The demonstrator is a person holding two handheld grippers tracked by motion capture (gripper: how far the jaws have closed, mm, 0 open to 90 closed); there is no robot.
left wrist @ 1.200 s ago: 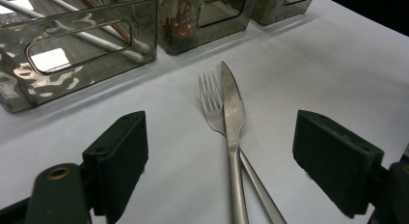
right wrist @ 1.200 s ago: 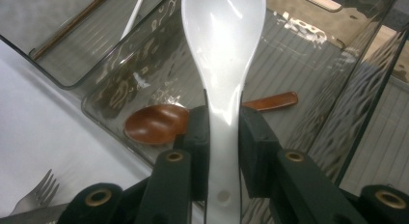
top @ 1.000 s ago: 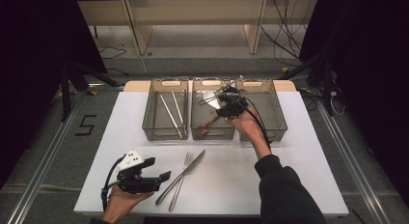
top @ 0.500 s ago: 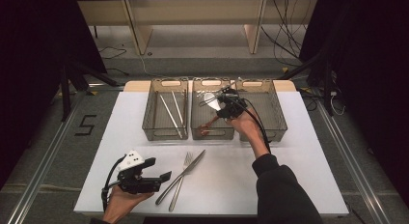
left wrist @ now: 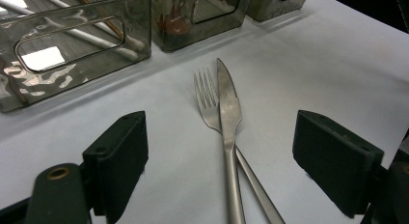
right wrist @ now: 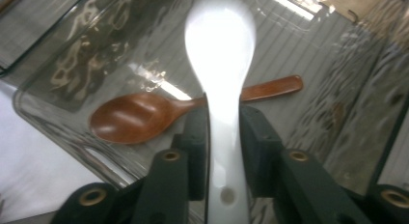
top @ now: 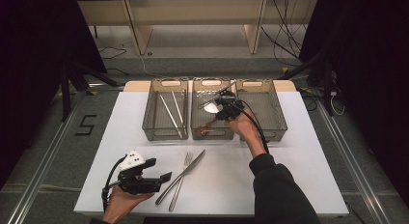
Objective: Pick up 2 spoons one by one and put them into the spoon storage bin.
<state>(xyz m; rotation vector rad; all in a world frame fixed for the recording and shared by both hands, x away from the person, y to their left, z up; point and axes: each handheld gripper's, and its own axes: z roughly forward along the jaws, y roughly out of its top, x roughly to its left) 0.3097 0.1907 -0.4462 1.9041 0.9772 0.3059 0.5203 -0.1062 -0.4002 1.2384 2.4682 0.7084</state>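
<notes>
A white spoon (right wrist: 219, 60) hangs over the middle bin (top: 201, 132) of three clear plastic bins at the far side of the white table (top: 299, 175), its handle running between the two black pads of the right gripper (top: 223, 107), bowl pointing away from the tool. In the right gripper view the handle sits in the narrow gap between the pads, which flank it closely on both sides; the jaws have just been opening, and whether the pads press on the handle at this moment cannot be told. Below the white spoon, on the floor of the same bin, lies a brown wooden spoon (right wrist: 144, 117), its bowl toward the near wall and its handle crossing under the white one. The person's right hand (top: 246, 130) reaches in from the near right, a dark sleeve (top: 275, 185) behind it and a black cable trailing back along the wrist. The left bin (top: 153, 130) holds long, thin metal pieces laid lengthwise; the right bin (top: 275, 132) stands just beside the middle one. Well apart, at the near left of the table, the left gripper (top: 161, 178) rests in the person's left hand (top: 123, 207), its jaws spread wide with nothing between them. Just right of it a knife (left wrist: 227, 113) lies across a fork (left wrist: 206, 96) on the bare table, the knife on top, both pointing toward the bins.
</notes>
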